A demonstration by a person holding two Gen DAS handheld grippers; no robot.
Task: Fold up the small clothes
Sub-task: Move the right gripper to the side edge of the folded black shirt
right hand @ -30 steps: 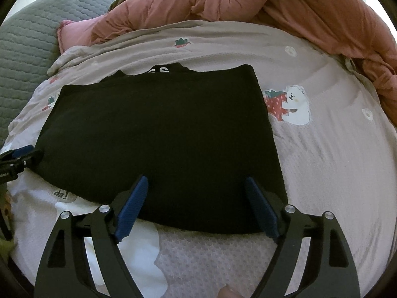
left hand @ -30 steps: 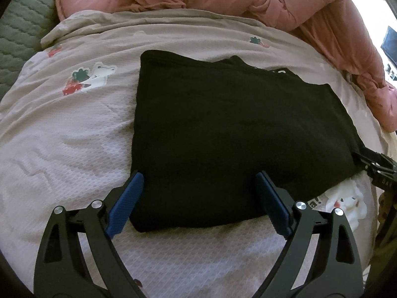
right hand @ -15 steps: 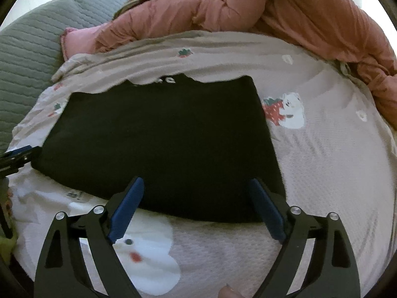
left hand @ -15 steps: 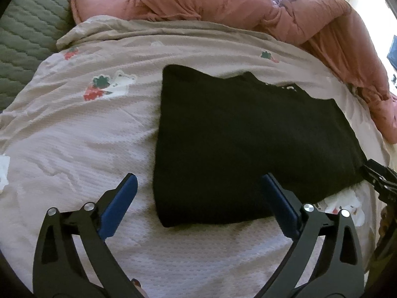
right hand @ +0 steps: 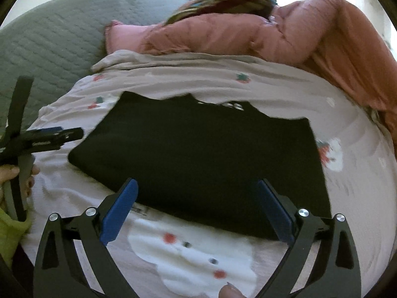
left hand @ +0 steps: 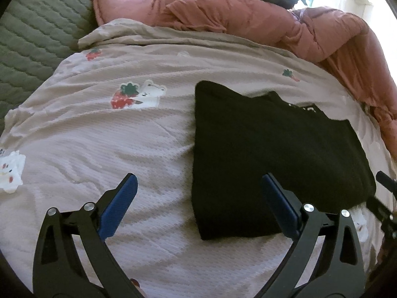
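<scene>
Black folded garment (left hand: 273, 154) lies flat on the bedspread (left hand: 139, 139), ahead of our left gripper (left hand: 198, 206), jaws wide and empty; our right gripper (right hand: 196, 213) is opening, nothing between; next we should grip both near corners evenly.

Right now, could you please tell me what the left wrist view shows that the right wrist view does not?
Only the left wrist view shows the open left claw head-on, over bare bedspread beside the garment's corner. Only the right wrist view shows a hand on the left claw's handle, a yellow-green sleeve, and the right claw, its jaws opening with nothing gripped. Both show the folded black garment and pink quilt.
</scene>
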